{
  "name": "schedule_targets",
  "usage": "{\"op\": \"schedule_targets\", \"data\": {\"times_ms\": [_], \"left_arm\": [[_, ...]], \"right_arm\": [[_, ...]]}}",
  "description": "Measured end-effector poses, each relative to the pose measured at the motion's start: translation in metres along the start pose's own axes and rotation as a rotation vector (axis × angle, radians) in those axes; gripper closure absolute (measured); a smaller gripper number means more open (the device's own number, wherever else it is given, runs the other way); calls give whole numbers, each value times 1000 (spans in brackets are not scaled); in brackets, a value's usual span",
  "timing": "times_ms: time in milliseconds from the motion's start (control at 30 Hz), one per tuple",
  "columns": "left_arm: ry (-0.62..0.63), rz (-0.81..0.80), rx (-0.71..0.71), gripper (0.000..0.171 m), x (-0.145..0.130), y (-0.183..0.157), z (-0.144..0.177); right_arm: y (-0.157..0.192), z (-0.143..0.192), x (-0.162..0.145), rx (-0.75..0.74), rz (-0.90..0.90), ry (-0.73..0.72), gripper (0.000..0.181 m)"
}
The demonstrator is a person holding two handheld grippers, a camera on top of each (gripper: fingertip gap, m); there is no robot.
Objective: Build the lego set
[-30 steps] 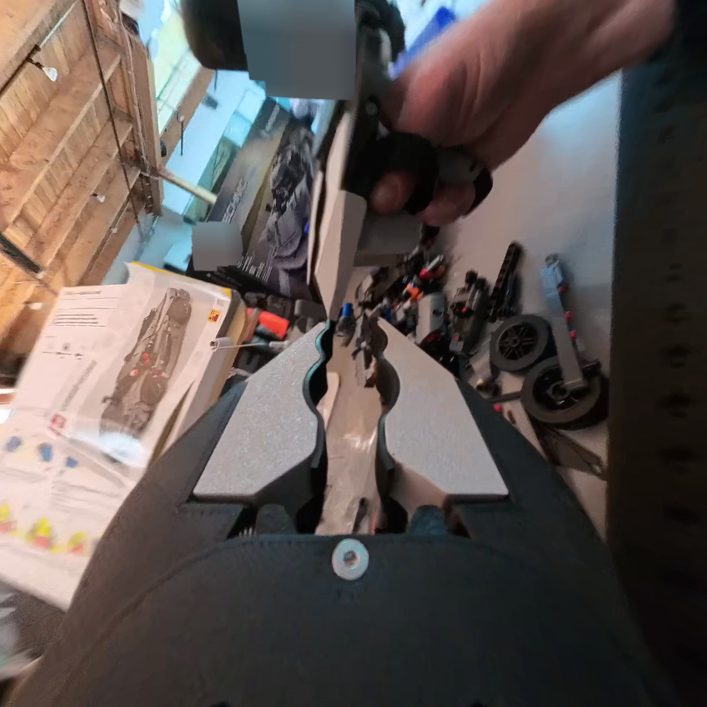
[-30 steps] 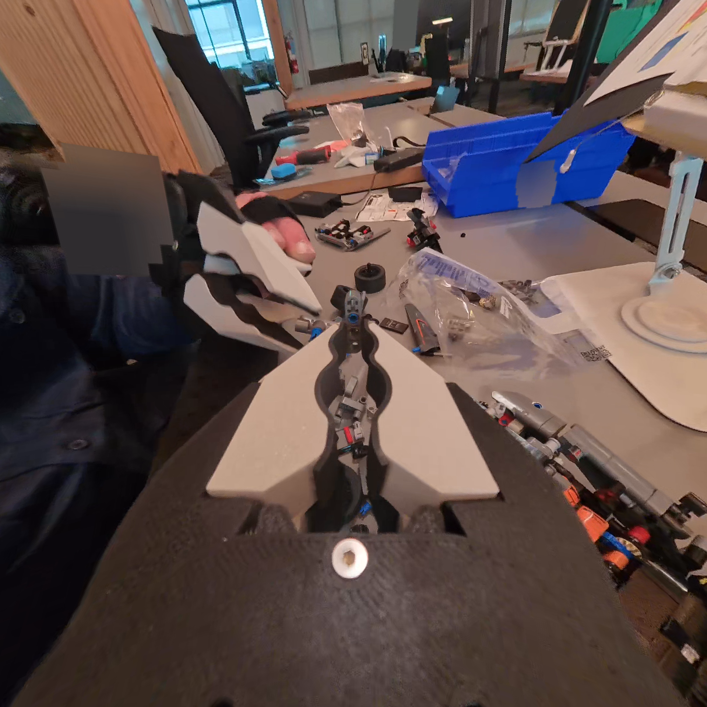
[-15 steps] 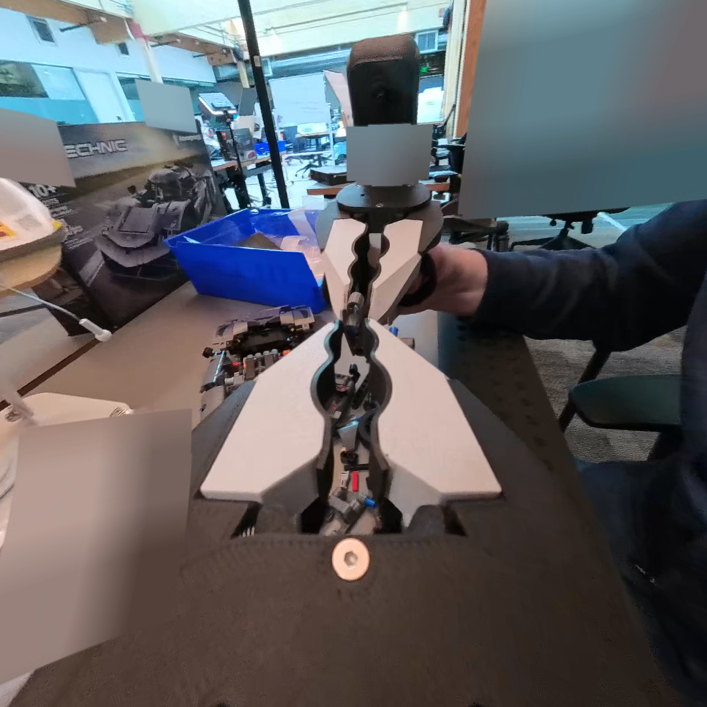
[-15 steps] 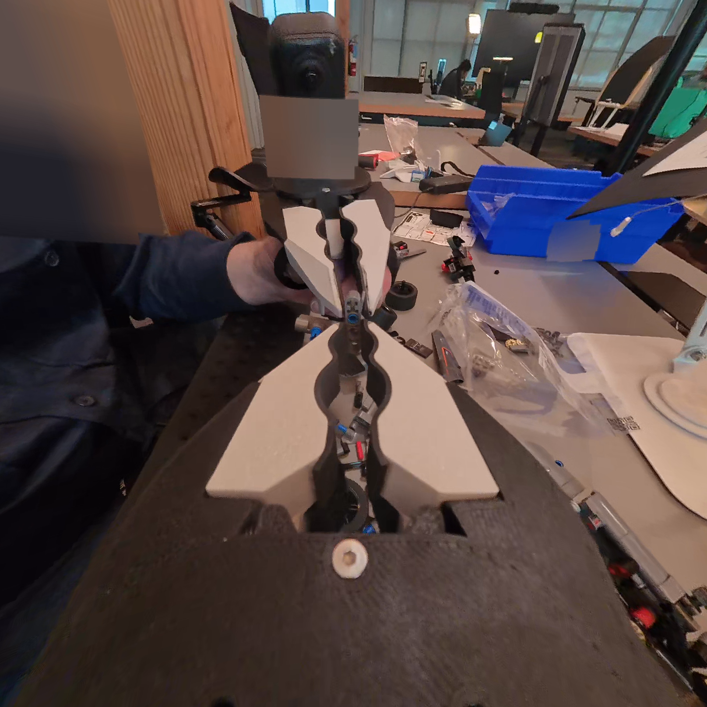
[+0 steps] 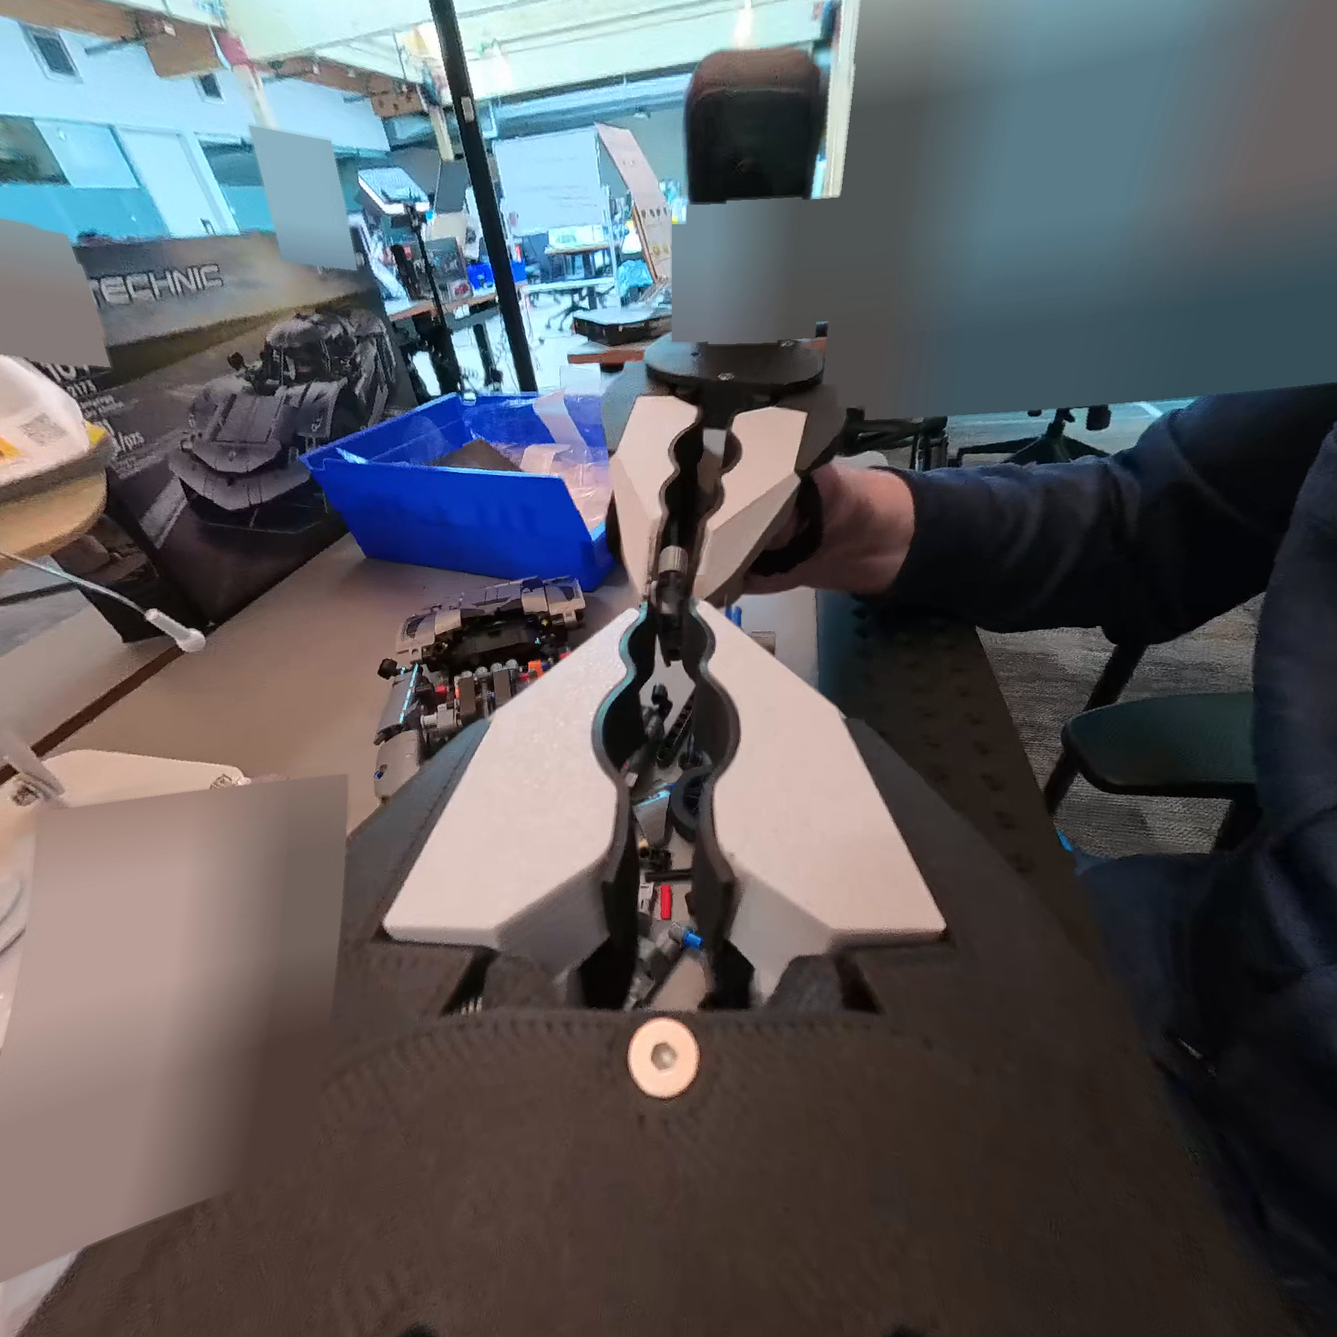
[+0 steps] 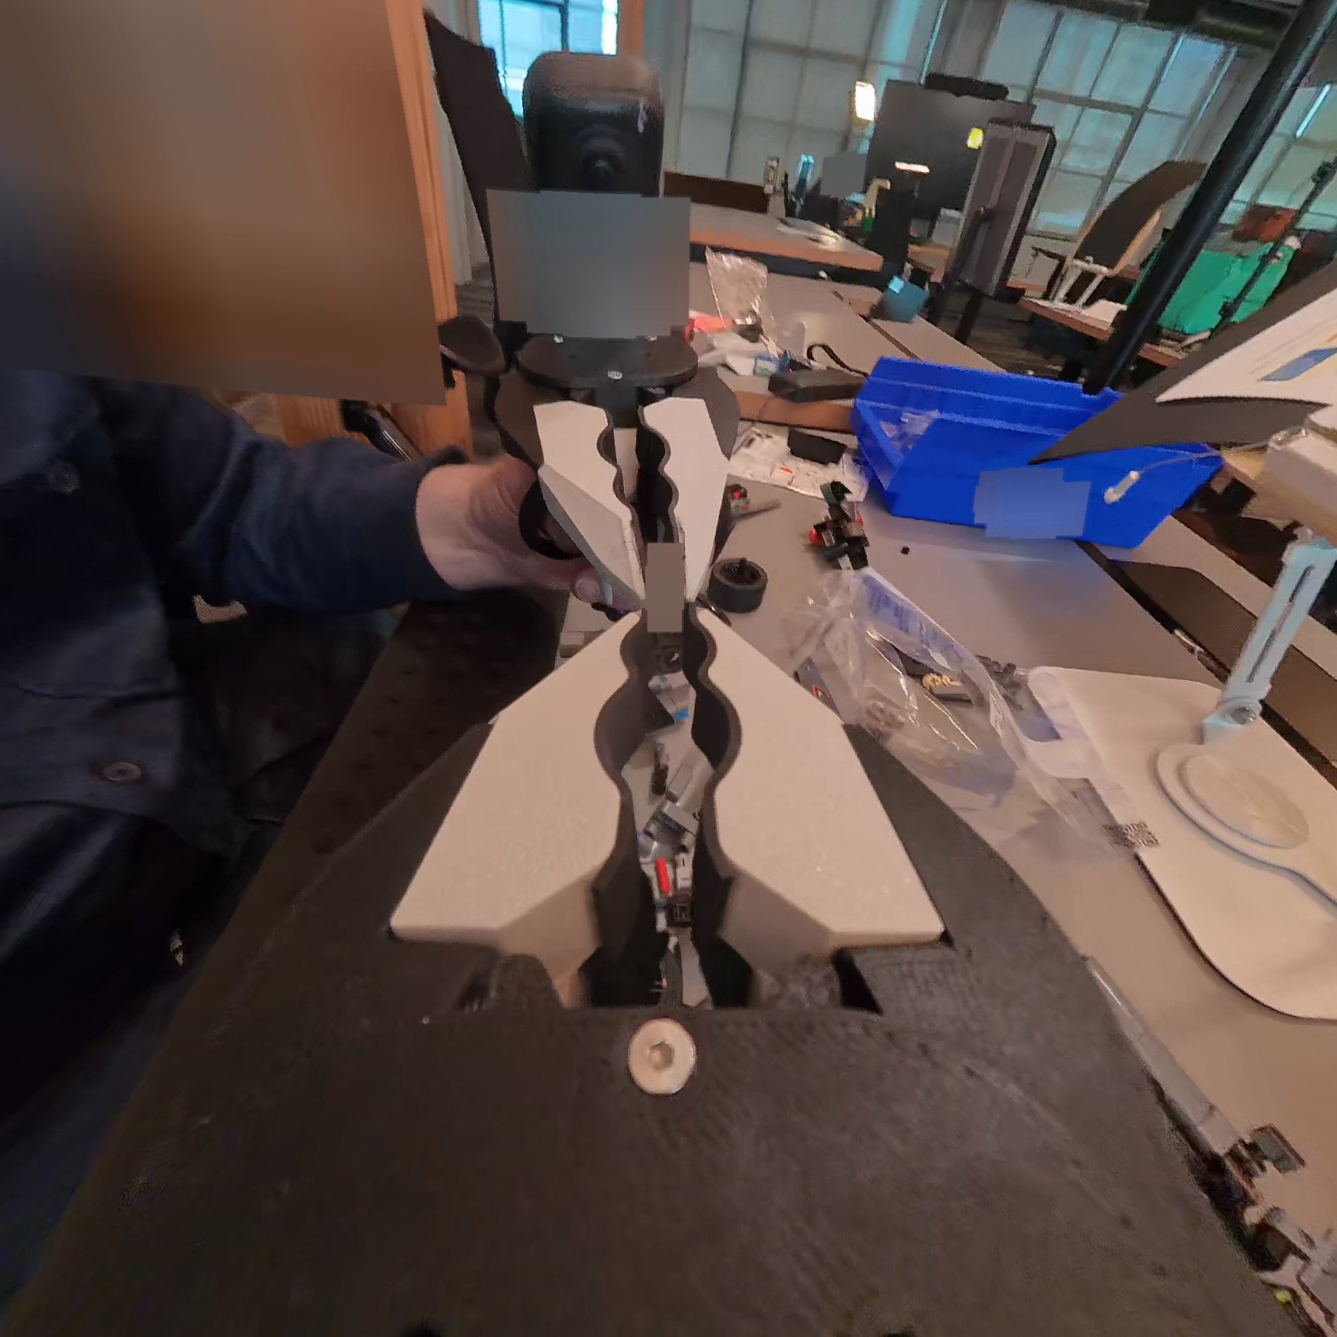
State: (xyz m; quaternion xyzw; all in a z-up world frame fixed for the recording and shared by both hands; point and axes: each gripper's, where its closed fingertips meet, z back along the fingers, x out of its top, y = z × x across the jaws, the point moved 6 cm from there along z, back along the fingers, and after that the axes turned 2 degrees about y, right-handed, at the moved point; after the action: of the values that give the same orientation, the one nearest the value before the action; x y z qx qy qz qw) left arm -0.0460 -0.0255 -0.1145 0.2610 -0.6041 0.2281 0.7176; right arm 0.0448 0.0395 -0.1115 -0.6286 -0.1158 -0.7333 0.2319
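Note:
My two grippers meet tip to tip above the table's front edge. In the left wrist view, my left gripper (image 5: 667, 616) is nearly closed on the dark end of a small lego piece (image 5: 673, 561). My right gripper (image 5: 669, 579) faces it and is shut on the piece's grey end. In the right wrist view, my right gripper (image 6: 664, 626) points at my left gripper (image 6: 662, 587), and a blurred patch covers the piece. A partly built dark lego car (image 5: 477, 651) lies on the grey table (image 5: 253, 694).
A blue bin (image 6: 1013, 463) and the set's box (image 5: 217, 434) stand at the back. A plastic bag of parts (image 6: 904, 687), a black wheel (image 6: 738, 582) and loose pieces (image 6: 673, 817) lie nearby. A white lamp base (image 6: 1266, 832) is at right. A dark perforated board (image 5: 919, 694) runs along the front. Left tips and right tips are each some 25 cm from the partly built dark lego car (image 5: 477, 651).
My left gripper has swung up from pointing at the table to face my right gripper. The tips have come together on the small piece, and the left jaws have narrowed.

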Motion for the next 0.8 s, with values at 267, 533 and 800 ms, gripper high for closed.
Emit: {"op": "schedule_targets", "data": {"times_ms": [267, 533, 800], "left_arm": [[-124, 100, 79, 167, 7, 22, 34], [7, 140, 64, 167, -13, 26, 13], [32, 135, 69, 167, -17, 26, 7]], "right_arm": [[-19, 35, 4, -48, -105, -116, 177], [-19, 14, -48, 29, -175, 299, 175], [-20, 5, -60, -19, -103, 399, 163]]}}
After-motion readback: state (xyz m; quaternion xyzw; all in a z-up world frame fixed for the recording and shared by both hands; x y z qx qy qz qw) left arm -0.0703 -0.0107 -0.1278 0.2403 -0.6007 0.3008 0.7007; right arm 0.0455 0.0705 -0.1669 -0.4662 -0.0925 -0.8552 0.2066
